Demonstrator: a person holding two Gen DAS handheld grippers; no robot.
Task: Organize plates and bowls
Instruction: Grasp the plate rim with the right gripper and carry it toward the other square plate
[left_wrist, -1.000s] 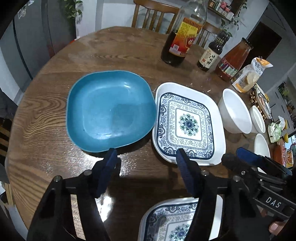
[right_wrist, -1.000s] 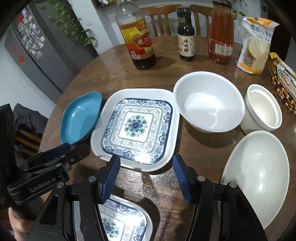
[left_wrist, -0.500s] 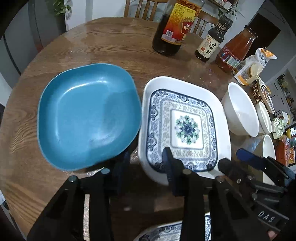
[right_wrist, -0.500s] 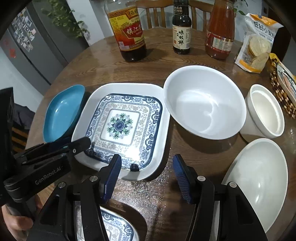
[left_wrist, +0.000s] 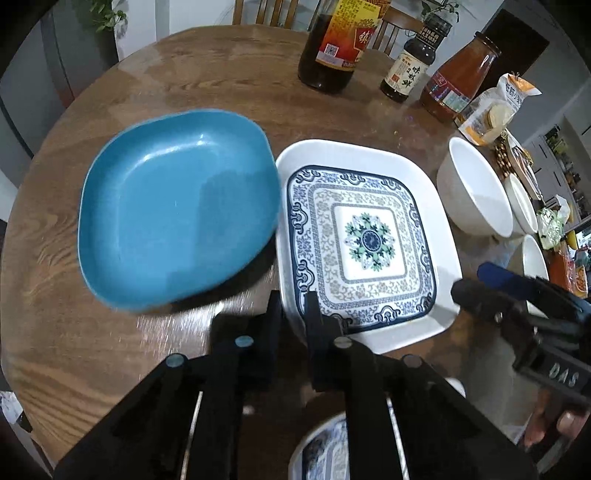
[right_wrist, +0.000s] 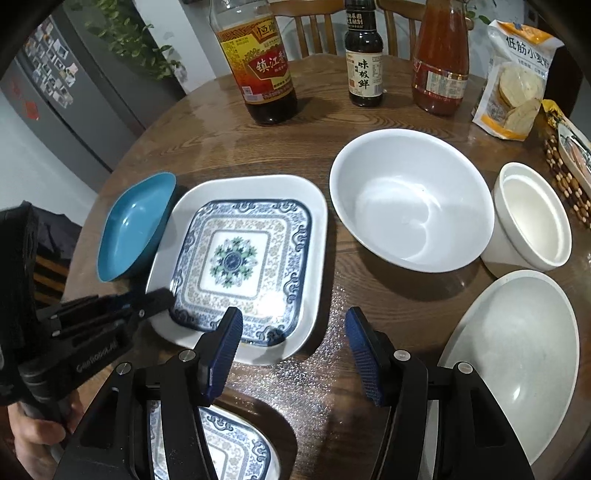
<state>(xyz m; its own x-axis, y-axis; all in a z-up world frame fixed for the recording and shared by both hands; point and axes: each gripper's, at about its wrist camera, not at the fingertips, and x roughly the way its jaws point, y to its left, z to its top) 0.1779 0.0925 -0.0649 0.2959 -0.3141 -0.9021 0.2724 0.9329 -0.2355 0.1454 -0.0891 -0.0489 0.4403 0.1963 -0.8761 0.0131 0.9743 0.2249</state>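
Observation:
A square white plate with a blue pattern lies mid-table, and a blue plate touches its left edge. My left gripper is closing its jaws on the patterned plate's near-left rim, which sits pinched between the pads. My right gripper hovers open over bare wood just off that plate's near-right edge and holds nothing. A second patterned plate lies below both grippers. A large white bowl, a small white bowl and a white oval plate stand to the right.
Three sauce bottles stand along the round wooden table's far side, with a snack bag and a beaded tray at the right. Chairs stand behind the table and a grey fridge to the left.
My left gripper moved forward to the patterned plate's near-left corner and its jaws narrowed from wide apart onto the rim. The right gripper kept its opening and barely moved.

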